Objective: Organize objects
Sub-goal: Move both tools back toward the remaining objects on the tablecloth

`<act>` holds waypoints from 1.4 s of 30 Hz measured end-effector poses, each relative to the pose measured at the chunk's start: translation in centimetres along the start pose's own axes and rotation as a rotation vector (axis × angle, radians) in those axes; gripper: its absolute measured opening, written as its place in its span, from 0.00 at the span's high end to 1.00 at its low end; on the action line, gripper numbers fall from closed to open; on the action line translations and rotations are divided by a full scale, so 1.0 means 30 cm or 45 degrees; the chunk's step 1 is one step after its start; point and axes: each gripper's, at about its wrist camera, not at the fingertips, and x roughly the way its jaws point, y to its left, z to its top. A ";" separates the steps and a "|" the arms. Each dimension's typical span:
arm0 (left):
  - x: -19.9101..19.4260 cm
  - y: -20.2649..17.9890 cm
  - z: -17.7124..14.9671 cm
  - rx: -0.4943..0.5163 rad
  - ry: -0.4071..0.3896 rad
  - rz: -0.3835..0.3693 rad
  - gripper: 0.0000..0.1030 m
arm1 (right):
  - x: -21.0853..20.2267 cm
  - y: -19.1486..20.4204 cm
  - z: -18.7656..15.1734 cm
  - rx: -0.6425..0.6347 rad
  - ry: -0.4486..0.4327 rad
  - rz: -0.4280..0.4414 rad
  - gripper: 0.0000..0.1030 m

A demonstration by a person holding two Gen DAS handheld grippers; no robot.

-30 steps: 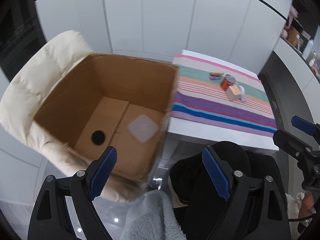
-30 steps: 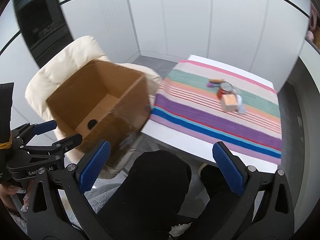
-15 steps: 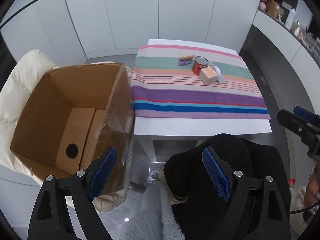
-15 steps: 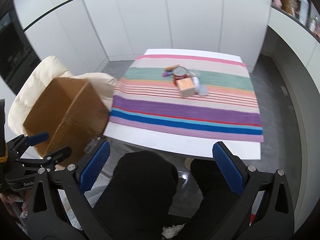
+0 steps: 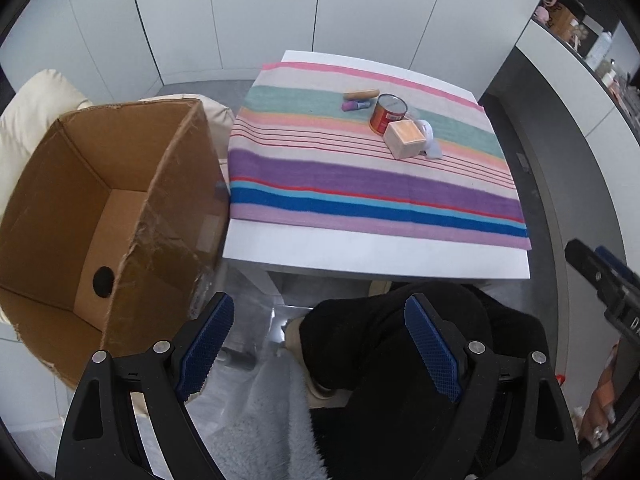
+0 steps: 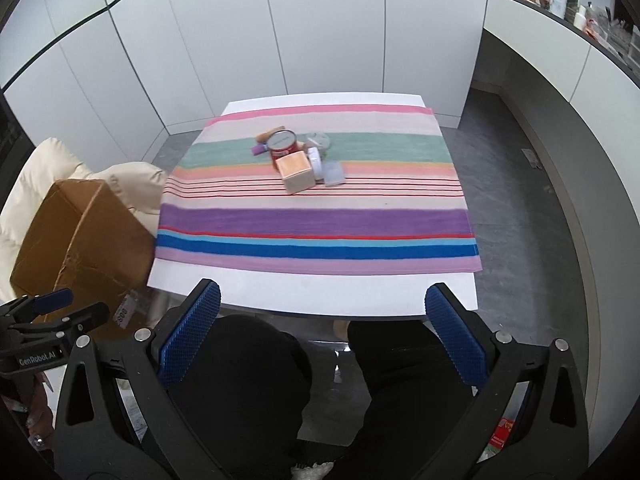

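Note:
A small cluster sits on the striped cloth point(image 5: 360, 184) of a white table point(image 5: 360, 252): a red can point(image 5: 387, 113), a pale wooden cube point(image 5: 405, 139), a white roll point(image 5: 427, 132), a purple stick point(image 5: 355, 105) and a tan stick point(image 5: 361, 93). The same cluster shows in the right wrist view around the cube point(image 6: 296, 171) and can point(image 6: 283, 146). My left gripper point(image 5: 320, 344) is open and empty, held over my lap before the table. My right gripper point(image 6: 324, 336) is open and empty, also short of the table's near edge.
An open cardboard box point(image 5: 100, 216) rests on a cream armchair point(image 5: 36, 104) left of the table; it also shows in the right wrist view point(image 6: 80, 240). White cabinet walls stand behind. A dark counter with shelves point(image 6: 560, 8) runs along the right.
Both grippers have swung to the right, from facing the cardboard box to facing the table. The box has slid to the left edge of both views. Both jaws stay open.

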 end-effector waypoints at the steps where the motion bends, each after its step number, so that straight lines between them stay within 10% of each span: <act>1: 0.010 -0.007 0.010 -0.005 0.003 -0.007 0.14 | 0.008 -0.008 0.003 0.003 0.004 -0.001 0.00; 18: 0.351 -0.151 0.239 -0.034 0.222 -0.030 0.14 | 0.279 -0.114 0.147 0.016 0.051 -0.086 0.00; 23: 0.452 -0.231 0.335 0.227 0.011 0.222 0.14 | 0.423 -0.136 0.207 -0.002 0.085 -0.098 0.00; 42: 0.823 -0.313 0.473 0.268 0.065 0.050 0.14 | 0.938 -0.123 0.311 -0.148 0.092 -0.053 0.00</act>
